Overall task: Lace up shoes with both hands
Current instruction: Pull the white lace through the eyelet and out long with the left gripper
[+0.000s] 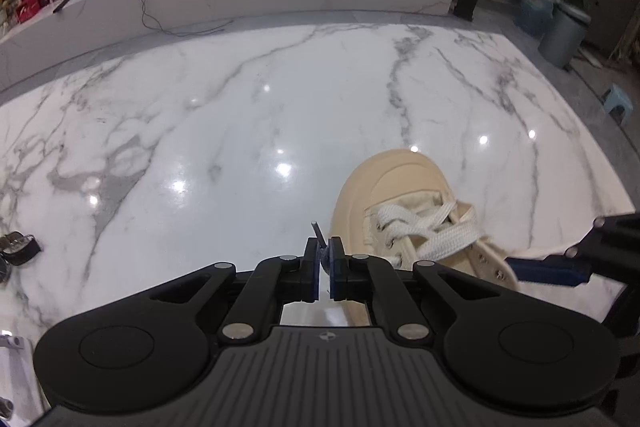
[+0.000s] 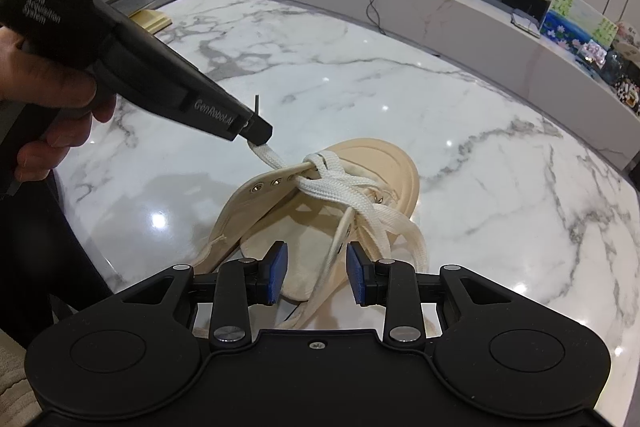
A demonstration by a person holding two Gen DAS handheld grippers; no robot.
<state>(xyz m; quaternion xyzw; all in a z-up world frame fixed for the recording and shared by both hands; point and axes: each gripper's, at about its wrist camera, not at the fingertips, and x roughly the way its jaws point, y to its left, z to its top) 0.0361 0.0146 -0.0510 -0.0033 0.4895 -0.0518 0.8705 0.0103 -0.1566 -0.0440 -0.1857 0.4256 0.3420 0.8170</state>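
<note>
Slippage is the chief risk: the left gripper (image 1: 325, 261) is clamped on the tip end of the white lace (image 2: 344, 189), only a short stub with the dark aglet standing above the pads, so a hard tug could draw the end out of the grip. A pull at a wrong angle could also drag the light cream shoe (image 2: 320, 203) across the glossy marble table (image 1: 240, 115), since nothing is seen holding it down. The other lace strand hangs between the pads of the right gripper (image 2: 317, 277), which stand apart without pressing on it, so that strand can slide free if the tool is shifted.

The shoe lies near the table's near edge, toe pointed toward the far edge, with the lower eyelets laced and the upper ones bare. The left gripper is angled steeply downward beside the shoe's flap, gripped by a hand (image 2: 48, 99) at the handle. The right gripper is likewise tilted down over the shoe's opening.
</note>
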